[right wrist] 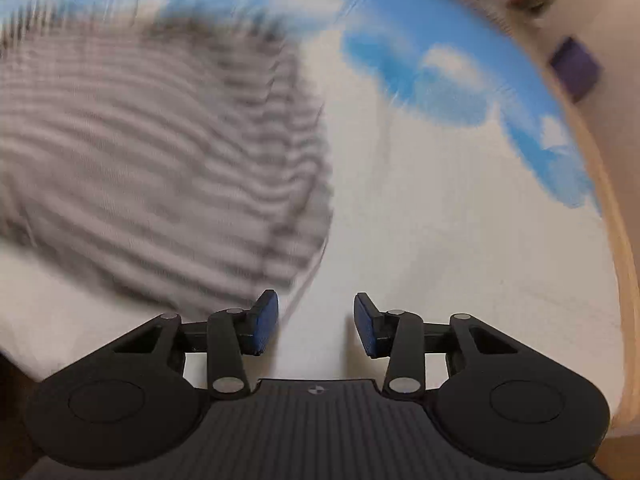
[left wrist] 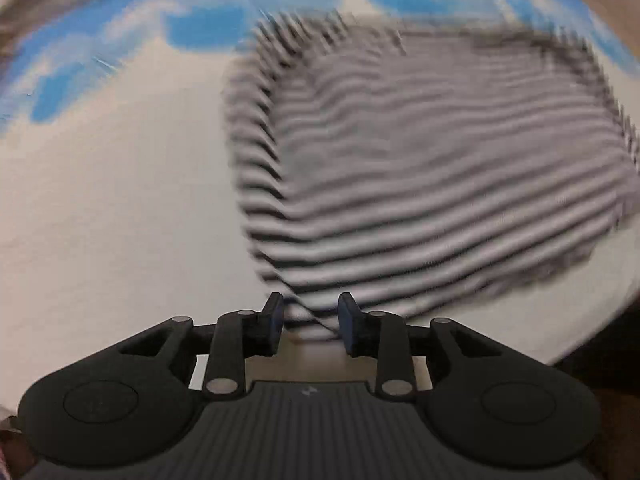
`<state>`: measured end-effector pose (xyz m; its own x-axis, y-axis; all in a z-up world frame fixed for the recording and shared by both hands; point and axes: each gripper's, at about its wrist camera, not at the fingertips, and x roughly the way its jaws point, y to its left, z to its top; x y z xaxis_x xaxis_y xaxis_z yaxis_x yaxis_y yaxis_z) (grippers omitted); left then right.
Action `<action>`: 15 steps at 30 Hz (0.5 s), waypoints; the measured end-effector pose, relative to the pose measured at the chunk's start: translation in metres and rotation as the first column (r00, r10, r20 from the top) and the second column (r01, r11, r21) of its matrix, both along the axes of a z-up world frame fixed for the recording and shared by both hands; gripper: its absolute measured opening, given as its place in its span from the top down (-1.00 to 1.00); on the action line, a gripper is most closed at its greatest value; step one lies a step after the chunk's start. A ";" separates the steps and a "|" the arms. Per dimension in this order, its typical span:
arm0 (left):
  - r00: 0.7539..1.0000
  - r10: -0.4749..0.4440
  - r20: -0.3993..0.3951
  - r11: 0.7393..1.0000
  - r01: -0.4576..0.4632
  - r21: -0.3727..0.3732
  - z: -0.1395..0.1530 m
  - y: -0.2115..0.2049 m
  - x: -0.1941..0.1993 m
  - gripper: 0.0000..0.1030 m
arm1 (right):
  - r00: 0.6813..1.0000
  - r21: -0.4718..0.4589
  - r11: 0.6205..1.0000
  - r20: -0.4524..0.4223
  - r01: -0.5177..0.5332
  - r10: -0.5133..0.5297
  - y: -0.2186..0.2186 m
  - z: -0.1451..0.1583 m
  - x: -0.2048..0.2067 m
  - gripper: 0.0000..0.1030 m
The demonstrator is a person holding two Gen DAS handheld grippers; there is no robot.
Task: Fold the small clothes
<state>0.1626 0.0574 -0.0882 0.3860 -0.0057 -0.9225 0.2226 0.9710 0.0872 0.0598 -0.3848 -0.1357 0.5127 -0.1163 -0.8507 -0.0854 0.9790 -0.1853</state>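
On the white and blue cloth (left wrist: 100, 208), the striped shirt (left wrist: 440, 168) lies just ahead of the left hand-held gripper (left wrist: 311, 322), which pinches its near edge. The right hand-held gripper (right wrist: 316, 322) is partly open and empty, the shirt to its left.

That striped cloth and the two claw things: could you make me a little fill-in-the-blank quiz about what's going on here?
1. The garment is patterned with black and white ____.
2. A corner of the garment lies between the fingers of the ____ gripper.
3. Between the fingers of the right gripper only the ____ part of the sheet shows.
4. The far part of the sheet is printed ____ with white clouds.

Missing words: stripes; left; white; blue
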 end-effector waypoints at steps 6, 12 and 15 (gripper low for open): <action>0.962 0.248 0.113 0.948 -0.218 -0.231 0.036 0.033 -0.026 0.34 | 0.931 0.160 0.975 0.305 0.156 -0.200 -0.004 0.070 -0.047 -0.01; 0.924 0.372 0.084 0.896 -0.334 -0.293 0.026 0.029 -0.047 0.47 | 0.945 0.181 0.969 0.249 0.169 -0.212 0.018 0.060 -0.069 -0.04; 0.891 0.454 0.003 0.822 -0.418 -0.386 0.014 0.037 -0.048 0.47 | 0.971 0.159 0.977 0.170 0.141 -0.168 0.027 0.041 -0.065 -0.04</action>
<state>0.1149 0.0946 -0.0742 0.5104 -0.1453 -0.8475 -0.2231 0.9295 -0.2937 -0.0047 -0.3579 -0.0951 0.6450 -0.0893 -0.7589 0.0912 0.9951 -0.0396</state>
